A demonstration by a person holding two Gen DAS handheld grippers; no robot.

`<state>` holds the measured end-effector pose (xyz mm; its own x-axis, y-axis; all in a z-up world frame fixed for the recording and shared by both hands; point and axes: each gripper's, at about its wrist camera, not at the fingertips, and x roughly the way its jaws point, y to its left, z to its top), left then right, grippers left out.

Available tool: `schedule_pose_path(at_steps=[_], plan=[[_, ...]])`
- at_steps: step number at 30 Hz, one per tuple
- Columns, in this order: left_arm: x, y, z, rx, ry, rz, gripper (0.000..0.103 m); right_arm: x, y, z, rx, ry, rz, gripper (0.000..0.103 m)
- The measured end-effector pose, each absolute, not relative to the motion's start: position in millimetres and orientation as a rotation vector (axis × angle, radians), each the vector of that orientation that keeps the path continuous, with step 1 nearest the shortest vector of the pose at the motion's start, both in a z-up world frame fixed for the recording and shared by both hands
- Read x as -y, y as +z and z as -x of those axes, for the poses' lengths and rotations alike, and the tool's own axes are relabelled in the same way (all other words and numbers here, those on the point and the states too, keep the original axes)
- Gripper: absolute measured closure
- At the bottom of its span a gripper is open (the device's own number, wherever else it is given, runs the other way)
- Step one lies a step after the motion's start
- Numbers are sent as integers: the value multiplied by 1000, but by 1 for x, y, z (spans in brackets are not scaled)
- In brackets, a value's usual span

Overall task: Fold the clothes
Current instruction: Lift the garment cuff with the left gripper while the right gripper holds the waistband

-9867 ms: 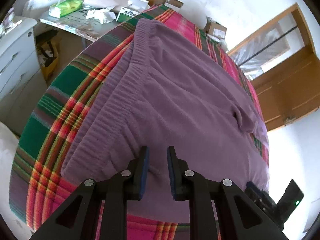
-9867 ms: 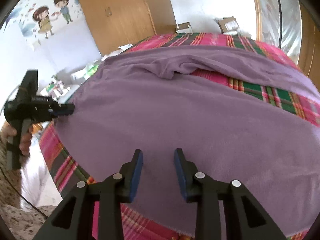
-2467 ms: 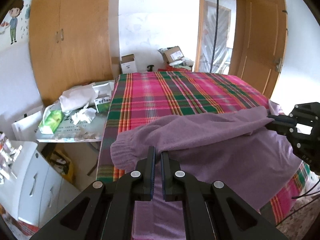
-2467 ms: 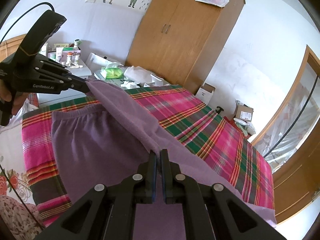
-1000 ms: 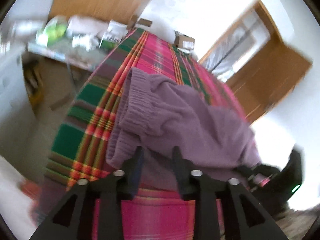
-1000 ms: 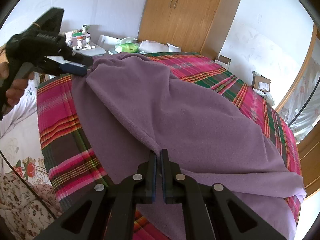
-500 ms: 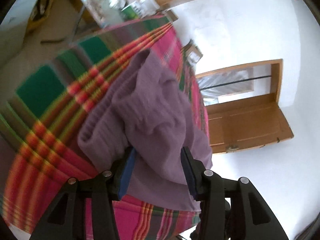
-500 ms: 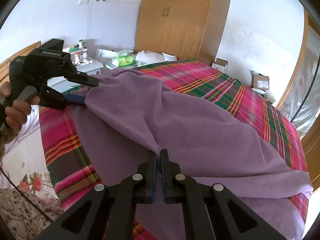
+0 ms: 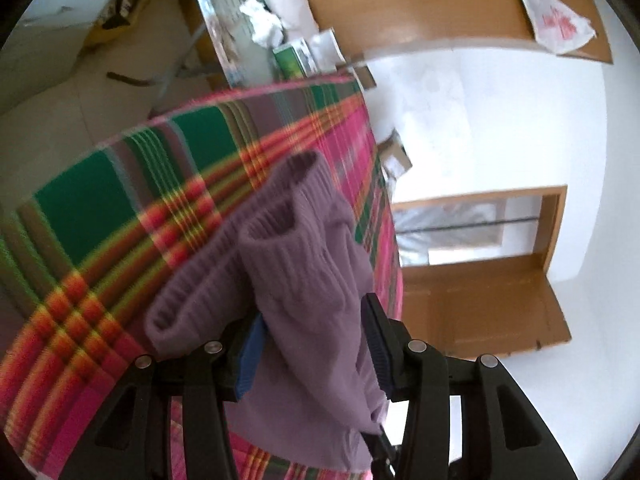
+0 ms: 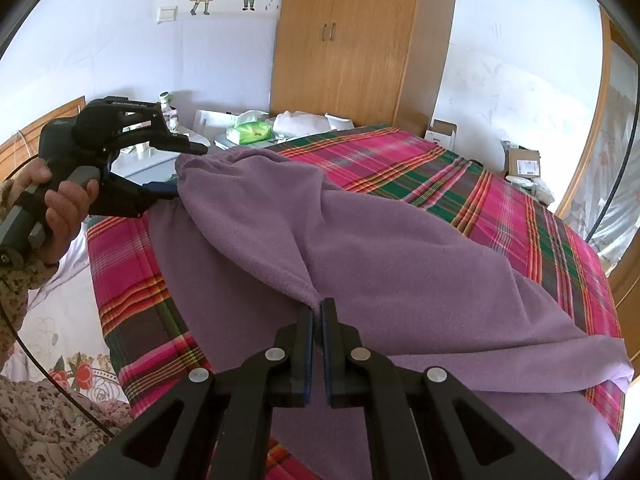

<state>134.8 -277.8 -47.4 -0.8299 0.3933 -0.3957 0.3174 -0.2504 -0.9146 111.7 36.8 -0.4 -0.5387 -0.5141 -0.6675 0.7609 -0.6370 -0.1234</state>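
Our left gripper has just been opening, the ribbed waistband of the purple fleece trousers loose between its jaws; our right gripper pinches their folded edge. They stretch lengthwise across the plaid bedspread, nearer our right.

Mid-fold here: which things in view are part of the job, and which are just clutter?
In the job:
- purple garment, folded over on the plaid bedspread
- right gripper, jaws shut on its edge
- left gripper, jaws apart around the ribbed end

Lying about:
- green tissue pack
- cardboard boxes
- wardrobe
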Motion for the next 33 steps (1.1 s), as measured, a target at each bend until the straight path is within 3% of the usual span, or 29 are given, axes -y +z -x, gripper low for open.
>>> schedule_pose_path(at_steps=[4,19,30,33], plan=[[287,-51,-143,1979,2280,828,55,-36,-1,-110,-528,-2183,-778,99],[284,-32,-165,1899,2350,601,62,-37,-3,-110,-518,-2197,-794,99],[279,-50,-148,1919,2330,717,62,-36,-4,-113,-537,-2186,-791,99],[275,-38,-150,1827,2445,728,95,-34,-2,-115,-556,-2191,-766,99]])
